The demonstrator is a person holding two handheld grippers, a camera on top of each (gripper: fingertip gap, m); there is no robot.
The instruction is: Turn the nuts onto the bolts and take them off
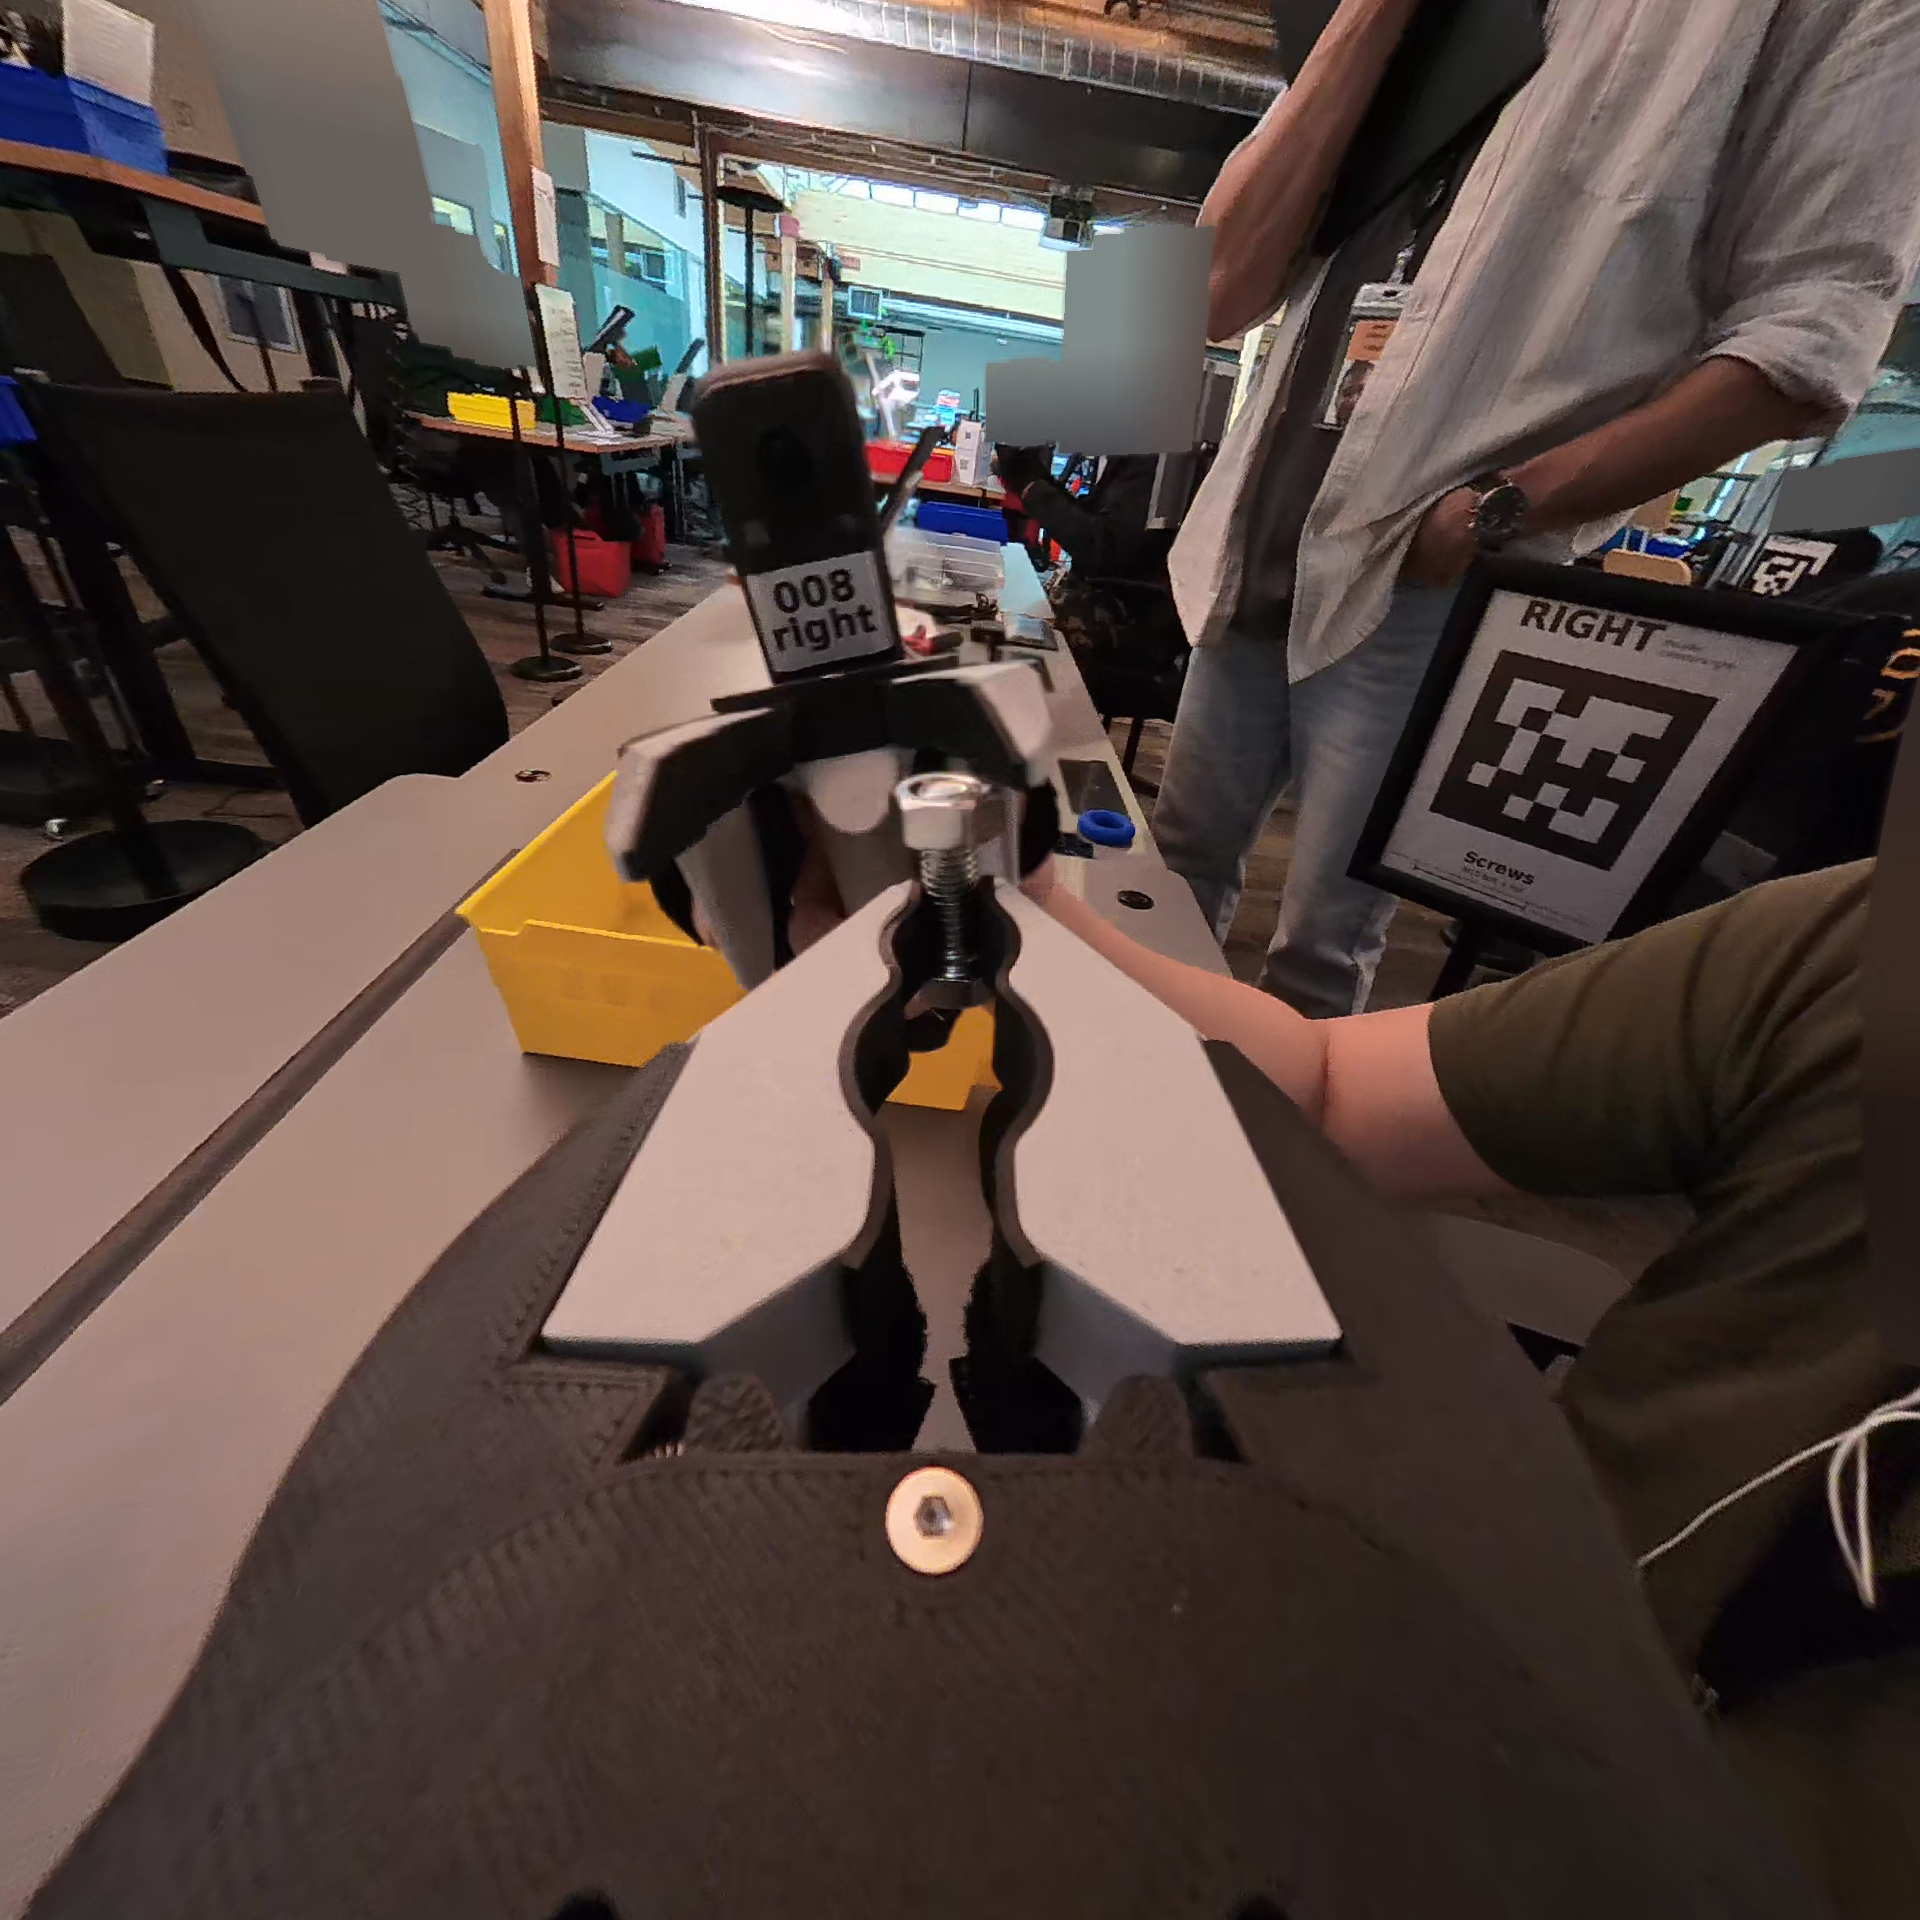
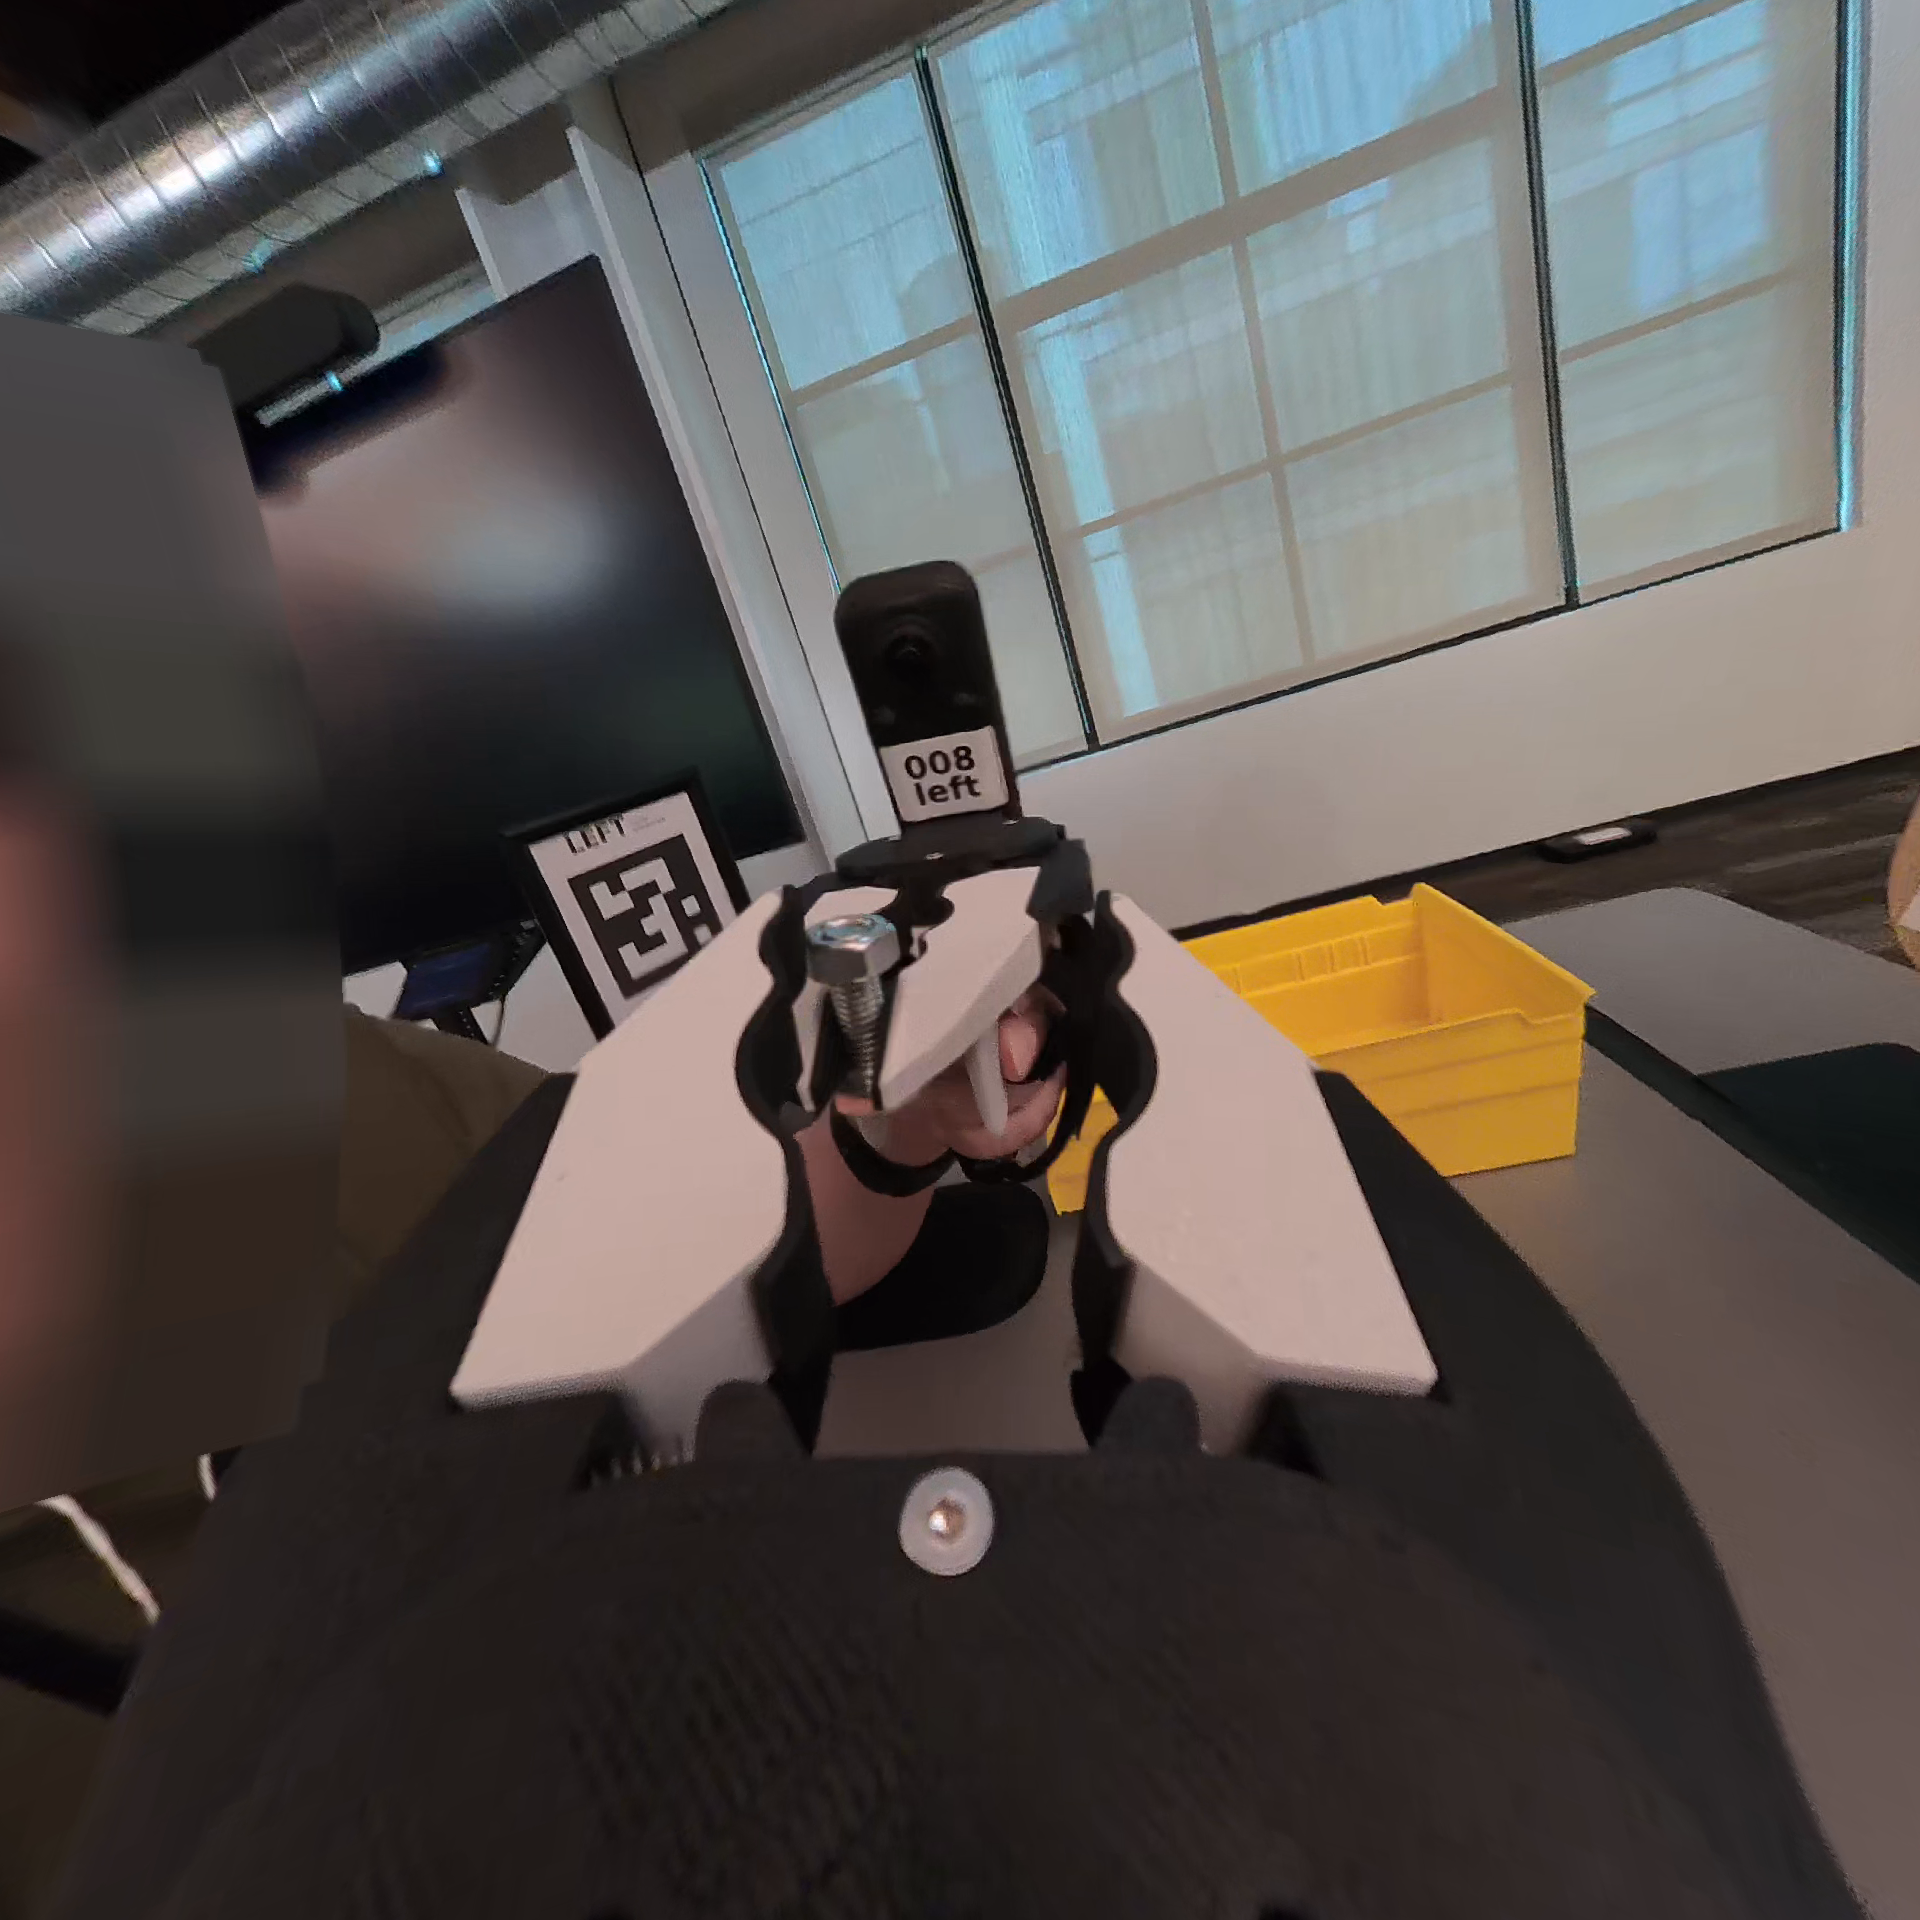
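My left gripper [image 1: 951,914] is shut on a silver bolt [image 1: 948,914] and holds it upright above the table, thread up. A silver hex nut [image 1: 943,810] sits at the top of the thread. My right gripper [image 1: 831,821] faces it from the far side with its jaws apart, one finger beside the nut. In the right wrist view my right gripper [image 2: 940,935] is open and wide. The left gripper [image 2: 862,1049] with the bolt [image 2: 857,1023] and nut [image 2: 852,951] stands between its fingers, the nut close to the left finger.
A yellow bin [image 1: 582,935] stands on the grey table [image 1: 260,1039] behind the grippers; it also shows in the right wrist view [image 2: 1434,997]. A framed marker sign [image 1: 1579,758] and a standing person [image 1: 1507,312] are at the right. A blue ring [image 1: 1103,826] lies farther back. Some 4 cm of space lies between my two pairs of fingers.
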